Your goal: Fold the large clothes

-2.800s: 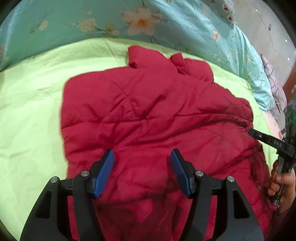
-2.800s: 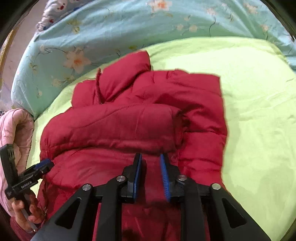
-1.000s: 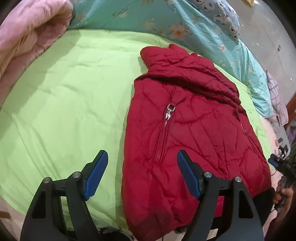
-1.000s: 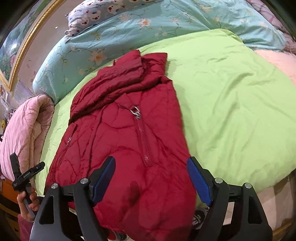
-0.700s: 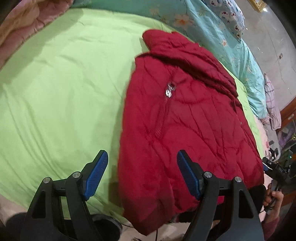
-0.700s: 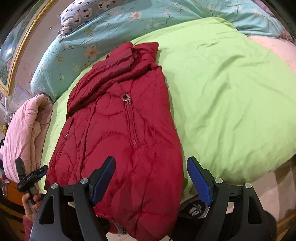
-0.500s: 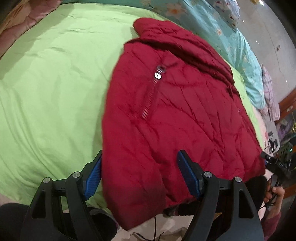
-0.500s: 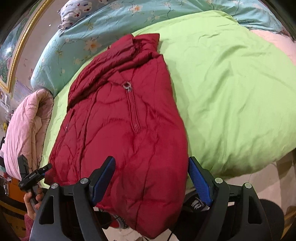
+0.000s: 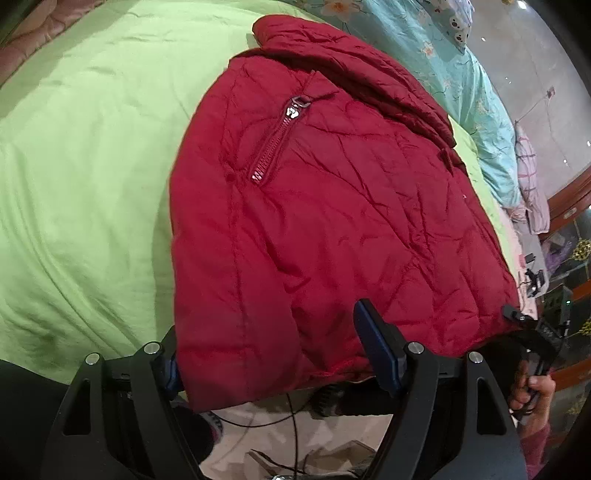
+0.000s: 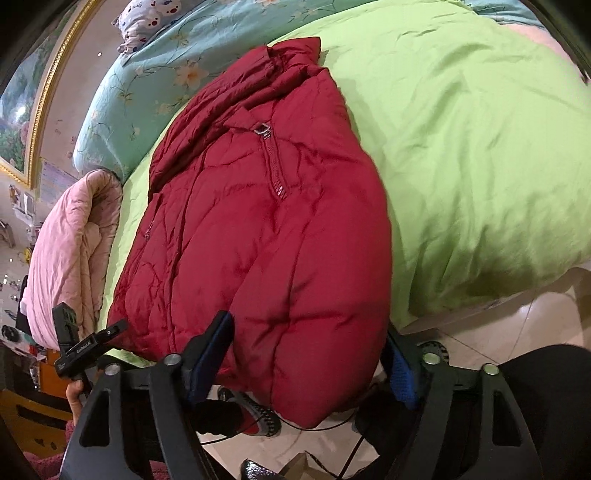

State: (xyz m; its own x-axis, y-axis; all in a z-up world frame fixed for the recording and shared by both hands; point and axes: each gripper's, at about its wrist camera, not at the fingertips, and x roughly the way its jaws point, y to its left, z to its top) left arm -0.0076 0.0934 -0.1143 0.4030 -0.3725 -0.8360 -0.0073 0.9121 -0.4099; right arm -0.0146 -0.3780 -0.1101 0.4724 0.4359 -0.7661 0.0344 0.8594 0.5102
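Observation:
A red quilted jacket (image 9: 325, 221) lies zipper-up on the lime green bedspread (image 9: 81, 155), its hem hanging over the bed's near edge. My left gripper (image 9: 273, 354) is open, its blue pads straddling the hem's left corner; the left pad is half hidden behind the cloth. In the right wrist view the same jacket (image 10: 266, 236) hangs over the edge, and my right gripper (image 10: 306, 358) is open with its pads on either side of the hem's right corner. Each gripper also shows in the other's view, the right gripper (image 9: 532, 332) and the left gripper (image 10: 88, 347).
A turquoise floral quilt (image 10: 147, 81) and a patterned pillow (image 10: 144, 22) lie at the bed's head. A pink quilt (image 10: 70, 243) is piled at one side. Tiled floor (image 10: 509, 325), cables and shoes (image 10: 255, 417) lie below the bed's edge.
Both grippers opened wide, pulled back from the folded jacket, then moved in low to the hem at the bed's edge. The jacket now lies zipper-up and lengthwise.

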